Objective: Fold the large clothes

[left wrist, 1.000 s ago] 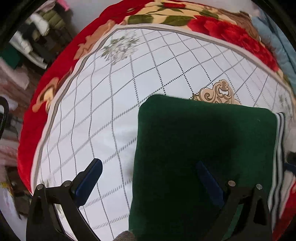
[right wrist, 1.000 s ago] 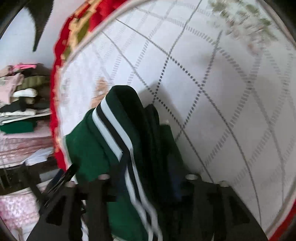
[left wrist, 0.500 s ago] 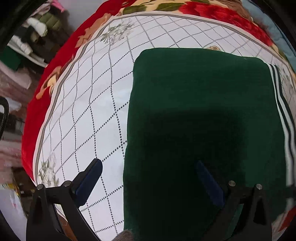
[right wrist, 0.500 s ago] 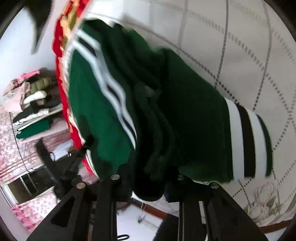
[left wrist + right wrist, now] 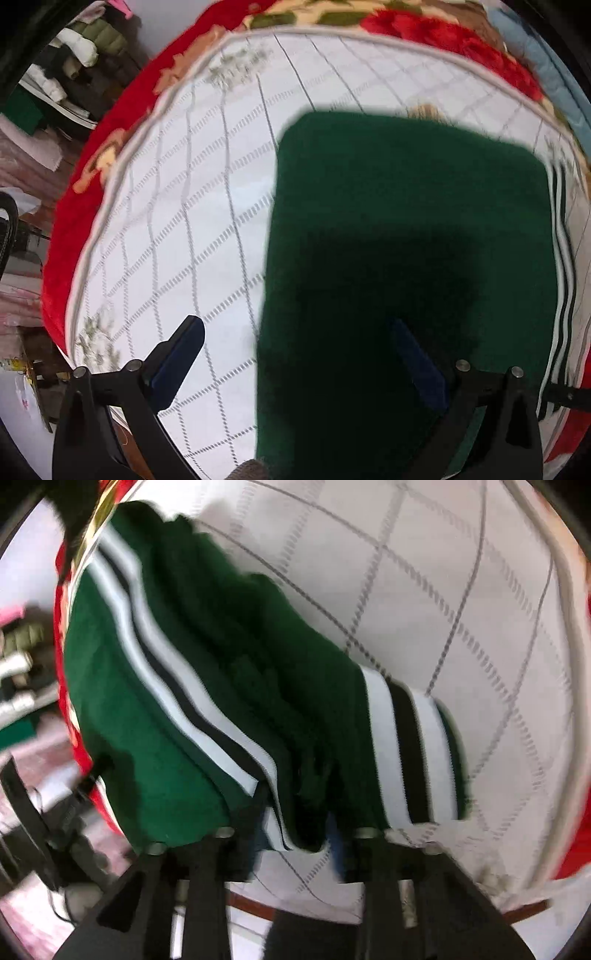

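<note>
A dark green garment (image 5: 406, 221) with white and black stripes lies folded on the white checked bedspread (image 5: 184, 221). My left gripper (image 5: 295, 350) hangs open above it, one finger over the sheet and the other over the green cloth, holding nothing. In the right wrist view the garment (image 5: 147, 720) lies in bunched layers, with a striped cuff (image 5: 406, 746) on its right. My right gripper (image 5: 295, 834) is at the garment's near edge. Its jaws are opening, and a thick fold of green cloth lies between them.
A red flowered blanket (image 5: 110, 129) rims the bedspread. A light blue cloth (image 5: 546, 55) lies at the far right corner. Stacked clothes (image 5: 85, 44) sit on shelves beyond the bed's left side. The bed's near edge (image 5: 369, 904) runs just under my right gripper.
My right gripper carried the striped part of the garment across and set it down on the bed, then stopped. In the left view the garment fills more of the picture than a second ago.
</note>
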A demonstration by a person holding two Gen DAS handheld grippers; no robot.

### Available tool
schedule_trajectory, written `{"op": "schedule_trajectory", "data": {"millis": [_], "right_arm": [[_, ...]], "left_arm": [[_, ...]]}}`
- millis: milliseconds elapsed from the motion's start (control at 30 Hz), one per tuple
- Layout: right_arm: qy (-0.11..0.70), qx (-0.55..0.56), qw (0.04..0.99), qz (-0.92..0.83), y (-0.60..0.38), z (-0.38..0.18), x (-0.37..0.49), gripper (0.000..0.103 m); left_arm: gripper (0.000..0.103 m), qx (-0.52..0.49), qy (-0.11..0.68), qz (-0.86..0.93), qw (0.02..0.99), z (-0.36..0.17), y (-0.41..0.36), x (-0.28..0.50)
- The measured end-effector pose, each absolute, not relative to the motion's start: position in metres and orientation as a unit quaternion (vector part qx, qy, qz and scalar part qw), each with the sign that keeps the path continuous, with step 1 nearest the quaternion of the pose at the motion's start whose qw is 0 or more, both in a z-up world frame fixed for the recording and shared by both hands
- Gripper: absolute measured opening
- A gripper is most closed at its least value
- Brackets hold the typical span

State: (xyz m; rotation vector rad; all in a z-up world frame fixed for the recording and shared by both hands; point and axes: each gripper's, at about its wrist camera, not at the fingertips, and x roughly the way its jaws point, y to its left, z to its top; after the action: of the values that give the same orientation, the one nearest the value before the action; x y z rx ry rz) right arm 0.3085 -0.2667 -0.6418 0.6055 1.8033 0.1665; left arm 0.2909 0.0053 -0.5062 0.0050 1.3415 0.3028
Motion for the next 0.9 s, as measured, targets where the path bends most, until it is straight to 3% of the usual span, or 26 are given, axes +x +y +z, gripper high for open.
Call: {"op": "schedule_trajectory", "data": {"millis": [133,267,567,900], "right_arm": [[0.737,0.213,0.638,0.058,-0.268,-0.588,0.334,0.054],[0.703,0.185,0.679,0.1,-0.232,-0.57,0.382,0.054],[0.711,0.051,0.696,0.08,-0.136,-0.634,0.473,0.054],[0.74,0.051,0.669,0.057,-0.115,-0.658,0.508,0.057]], "left_arm": [[0.103,0.012,0.594,0.155,0.79,-0.494,0.014,0.322],[0.103,0.03,0.588,0.171,0.79,-0.511,0.02,0.361],[0.103,0.057,0.583,0.16,0.794,-0.527,0.017,0.37],[0.103,0.018,0.594,0.144,0.791,-0.532,0.024,0.37]]}}
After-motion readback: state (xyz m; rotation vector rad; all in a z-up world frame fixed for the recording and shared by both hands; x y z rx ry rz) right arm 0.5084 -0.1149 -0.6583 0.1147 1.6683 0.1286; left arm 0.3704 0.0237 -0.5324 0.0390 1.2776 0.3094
